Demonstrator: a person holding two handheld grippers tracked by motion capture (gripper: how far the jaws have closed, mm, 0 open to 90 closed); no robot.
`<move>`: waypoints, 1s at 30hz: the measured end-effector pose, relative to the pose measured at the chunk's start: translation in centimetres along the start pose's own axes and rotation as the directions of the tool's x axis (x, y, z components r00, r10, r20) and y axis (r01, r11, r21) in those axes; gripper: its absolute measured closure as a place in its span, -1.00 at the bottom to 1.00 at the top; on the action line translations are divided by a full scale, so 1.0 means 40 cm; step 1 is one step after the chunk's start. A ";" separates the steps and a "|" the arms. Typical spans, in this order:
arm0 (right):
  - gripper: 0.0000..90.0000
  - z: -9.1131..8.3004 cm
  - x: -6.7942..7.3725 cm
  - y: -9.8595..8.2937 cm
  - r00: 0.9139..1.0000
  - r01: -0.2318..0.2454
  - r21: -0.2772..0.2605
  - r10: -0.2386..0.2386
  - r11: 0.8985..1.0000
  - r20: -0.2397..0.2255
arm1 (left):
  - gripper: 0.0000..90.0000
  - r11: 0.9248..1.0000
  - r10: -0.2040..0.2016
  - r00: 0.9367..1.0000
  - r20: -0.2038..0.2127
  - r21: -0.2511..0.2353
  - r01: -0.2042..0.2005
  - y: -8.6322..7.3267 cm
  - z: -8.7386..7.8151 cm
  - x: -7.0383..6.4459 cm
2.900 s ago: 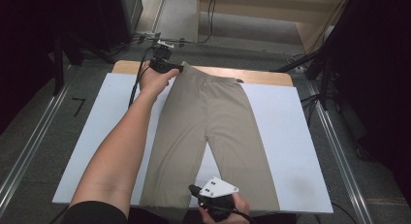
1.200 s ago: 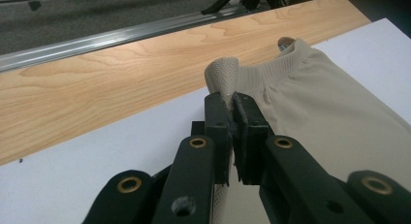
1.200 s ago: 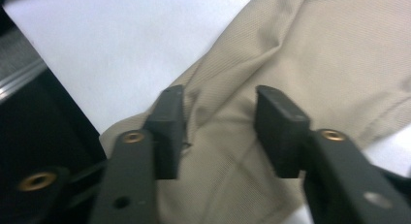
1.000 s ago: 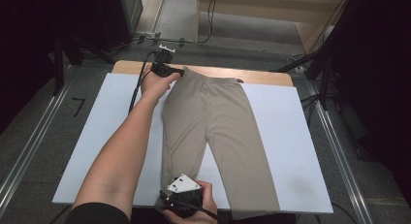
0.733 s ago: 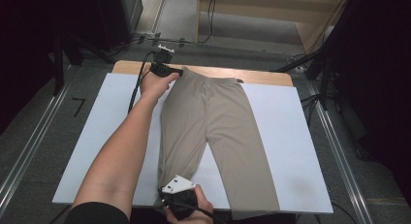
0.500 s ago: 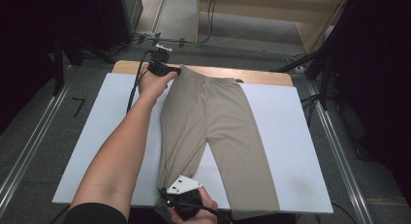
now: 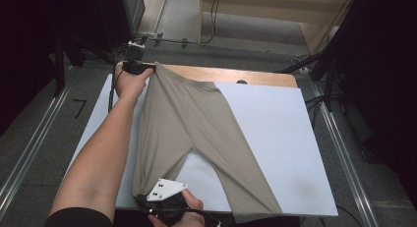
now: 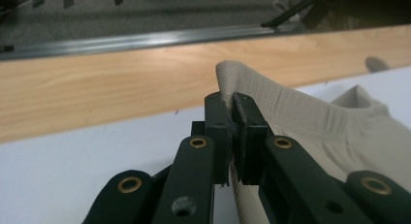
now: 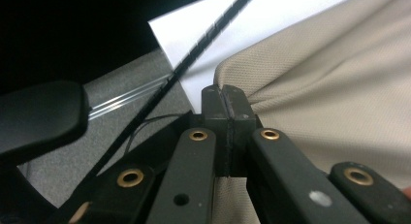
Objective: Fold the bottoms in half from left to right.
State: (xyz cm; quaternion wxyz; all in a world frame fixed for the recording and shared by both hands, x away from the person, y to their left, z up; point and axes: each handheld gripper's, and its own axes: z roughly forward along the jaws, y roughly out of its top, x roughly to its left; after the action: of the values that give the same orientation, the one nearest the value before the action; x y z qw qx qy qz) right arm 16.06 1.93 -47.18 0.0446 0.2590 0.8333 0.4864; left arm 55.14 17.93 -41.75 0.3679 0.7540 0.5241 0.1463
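Beige trousers [image 7: 196, 124] lie flat on a white sheet [image 7: 280, 128], waist at the far side and legs toward me. My left gripper [image 7: 135, 67] is at the far left corner, shut on the waistband [image 8: 291, 107]; its jaws [image 8: 228, 100] pinch the band's corner above the wooden table edge. At the near edge my right gripper [image 7: 147, 200] is shut on the hem of the left leg, with the fabric [image 9: 329, 73] bunched at its closed jaws [image 9: 225, 95]. The right leg lies spread toward the near right.
The wooden tabletop [image 7: 246, 75] shows beyond the sheet. Metal rails [image 7: 344, 153] run along both sides of the table. Dark stands and cables [image 7: 314, 65] stand at the far side. A black cable [image 9: 194, 54] crosses past the sheet's corner.
My right gripper has moved left along the near edge with the left leg's hem in it, widening the gap between the legs. The left gripper has held still at the waistband.
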 end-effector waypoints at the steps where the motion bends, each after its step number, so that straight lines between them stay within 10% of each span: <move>1: 0.95 -0.009 0.000 -0.002 1.000 -0.003 0.003 0.003 1.000 -0.004 | 0.92 1.000 0.000 1.000 0.007 0.001 0.000 -0.004 0.000 -0.004; 11: 0.95 -0.226 -0.072 -0.138 0.984 -0.070 -0.010 0.070 0.998 0.161 | 0.91 0.999 -0.046 0.985 0.167 0.017 0.044 0.012 0.025 -0.135; 30: 0.95 -0.526 -0.192 -0.338 0.890 -0.229 -0.026 0.220 0.973 0.400 | 0.92 0.999 -0.004 0.983 0.185 0.038 -0.003 0.057 0.146 -0.326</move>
State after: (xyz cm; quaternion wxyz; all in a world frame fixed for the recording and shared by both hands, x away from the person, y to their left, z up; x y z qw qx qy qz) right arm 10.57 -23.61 -48.81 0.1547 0.4477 0.7762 0.4161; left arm 54.91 3.47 -42.00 0.4007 0.7711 0.4904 0.0653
